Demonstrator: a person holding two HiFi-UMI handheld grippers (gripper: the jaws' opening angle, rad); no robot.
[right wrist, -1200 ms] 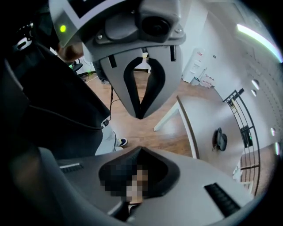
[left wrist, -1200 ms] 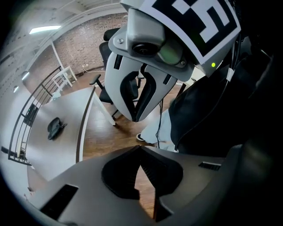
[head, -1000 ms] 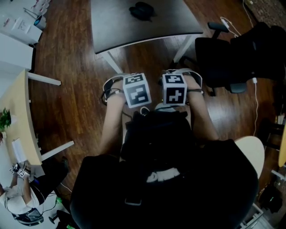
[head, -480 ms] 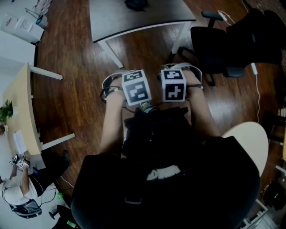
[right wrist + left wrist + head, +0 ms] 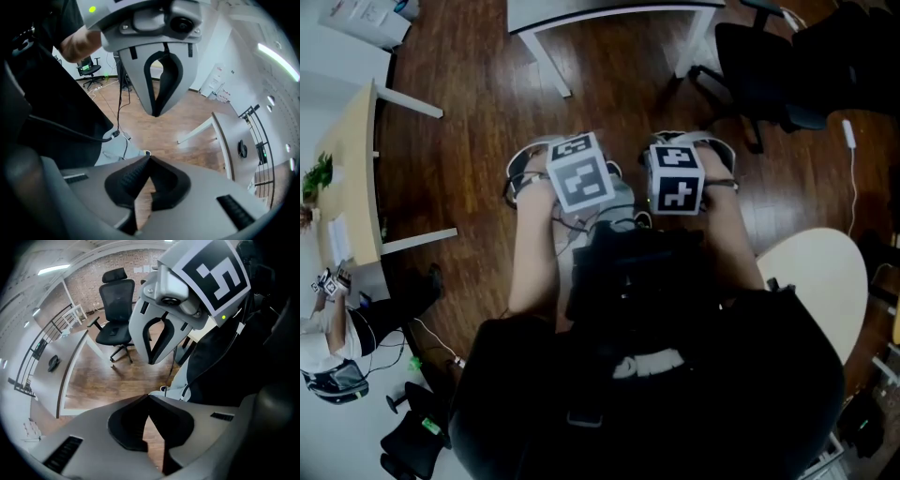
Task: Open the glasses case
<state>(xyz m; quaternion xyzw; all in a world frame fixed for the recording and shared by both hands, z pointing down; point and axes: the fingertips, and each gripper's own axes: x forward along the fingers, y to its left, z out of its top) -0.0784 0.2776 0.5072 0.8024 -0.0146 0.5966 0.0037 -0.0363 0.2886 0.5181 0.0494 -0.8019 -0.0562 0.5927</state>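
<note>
Above open wood floor (image 5: 478, 141), two empty grippers, jaws together.
Left gripper (image 5: 149, 397) beside right gripper (image 5: 150, 157); table edge (image 5: 609, 11) at 12 o'clock, chair (image 5: 769, 70) at 1, desk edge (image 5: 358, 169) at 9.

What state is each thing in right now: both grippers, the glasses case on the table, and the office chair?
left gripper: shut, nothing between its jaws.
right gripper: shut, nothing between its jaws.
glasses case: lying on the grey table, untouched; too small to tell if open.
office chair: upright, nobody in it.
</note>
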